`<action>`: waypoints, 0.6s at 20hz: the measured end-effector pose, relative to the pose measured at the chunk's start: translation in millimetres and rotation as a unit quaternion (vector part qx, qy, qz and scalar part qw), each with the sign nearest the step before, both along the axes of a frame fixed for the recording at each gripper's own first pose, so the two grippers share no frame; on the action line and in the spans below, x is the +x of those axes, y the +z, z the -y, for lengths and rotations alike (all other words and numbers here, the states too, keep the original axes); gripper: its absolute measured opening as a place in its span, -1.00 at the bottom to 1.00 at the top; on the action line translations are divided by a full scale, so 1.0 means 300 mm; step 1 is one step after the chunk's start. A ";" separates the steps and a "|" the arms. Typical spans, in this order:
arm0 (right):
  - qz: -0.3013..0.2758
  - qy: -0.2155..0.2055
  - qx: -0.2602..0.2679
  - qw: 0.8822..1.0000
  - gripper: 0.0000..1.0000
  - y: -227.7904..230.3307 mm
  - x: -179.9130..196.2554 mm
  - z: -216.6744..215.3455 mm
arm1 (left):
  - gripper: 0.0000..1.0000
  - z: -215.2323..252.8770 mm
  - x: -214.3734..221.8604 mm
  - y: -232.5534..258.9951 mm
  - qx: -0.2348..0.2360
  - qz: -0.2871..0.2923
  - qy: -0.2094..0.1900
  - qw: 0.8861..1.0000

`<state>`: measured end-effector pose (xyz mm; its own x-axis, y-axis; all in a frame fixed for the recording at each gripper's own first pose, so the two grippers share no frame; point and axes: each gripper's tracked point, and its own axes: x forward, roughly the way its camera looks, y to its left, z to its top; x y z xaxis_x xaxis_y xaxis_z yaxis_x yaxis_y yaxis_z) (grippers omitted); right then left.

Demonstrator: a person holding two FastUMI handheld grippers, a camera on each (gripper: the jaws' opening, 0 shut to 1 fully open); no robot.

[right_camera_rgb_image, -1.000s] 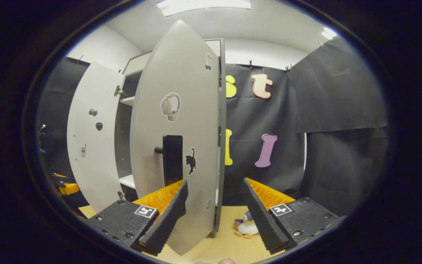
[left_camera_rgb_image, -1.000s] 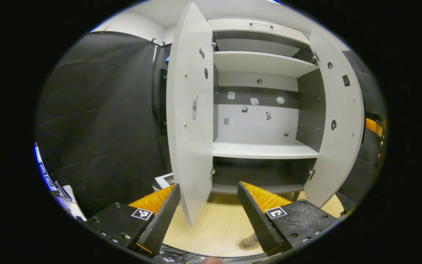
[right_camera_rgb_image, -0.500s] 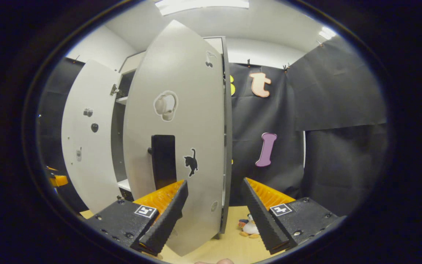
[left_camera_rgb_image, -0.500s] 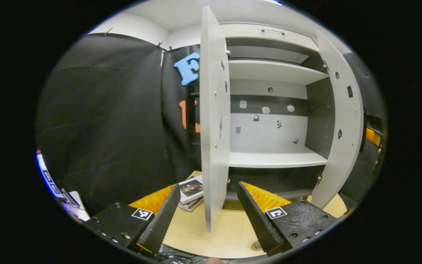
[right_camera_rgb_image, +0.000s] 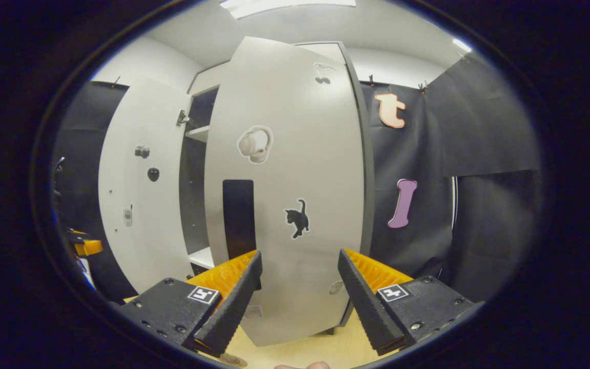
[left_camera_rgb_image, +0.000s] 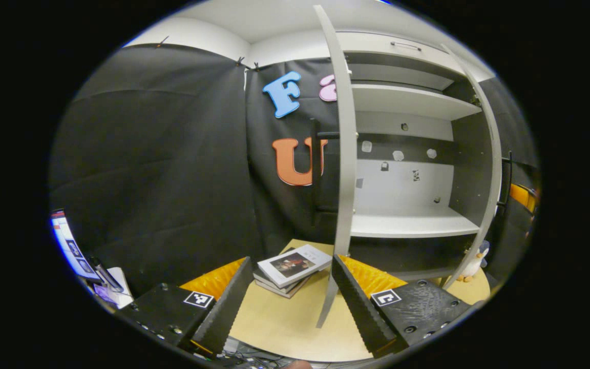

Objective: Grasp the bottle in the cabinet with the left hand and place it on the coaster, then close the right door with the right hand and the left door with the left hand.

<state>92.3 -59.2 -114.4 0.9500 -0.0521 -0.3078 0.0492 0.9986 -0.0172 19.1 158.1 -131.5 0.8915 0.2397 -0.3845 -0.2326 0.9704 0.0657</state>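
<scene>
— What moved?
— The right door (right_camera_rgb_image: 295, 205) has swung further closed, its face now just beyond the right gripper (right_camera_rgb_image: 299, 292), fingers spread.
— Left side?
— Left gripper (left_camera_rgb_image: 291, 294) spread, holding nothing, left door (left_camera_rgb_image: 343, 164) edge-on just ahead

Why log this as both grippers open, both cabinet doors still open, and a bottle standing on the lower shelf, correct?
Not quite. The lower shelf is bare in the left gripper view, with no bottle standing on it. The rest holds: the left gripper and right gripper are open, and the left door and right door both stand open.
</scene>
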 end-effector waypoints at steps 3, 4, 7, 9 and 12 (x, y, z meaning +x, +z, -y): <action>0.000 0.004 -0.016 1.000 0.96 -0.004 -0.024 -0.008 | 0.92 -0.041 0.023 0.020 -0.015 0.005 0.008 1.000; 0.002 0.000 -0.019 1.000 0.89 -0.001 -0.035 0.005 | 0.92 -0.053 0.037 0.030 -0.019 0.010 0.009 1.000; 0.001 -0.017 -0.021 1.000 0.95 -0.012 -0.067 0.052 | 1.00 -0.124 0.087 0.038 -0.018 0.014 0.026 0.999; -0.005 -0.028 -0.023 0.999 0.96 -0.021 -0.106 0.090 | 0.92 -0.143 0.125 0.061 -0.026 0.023 0.030 0.999; -0.010 -0.048 -0.024 0.999 0.95 -0.026 -0.168 0.158 | 1.00 -0.152 0.180 0.101 -0.029 0.036 0.026 0.999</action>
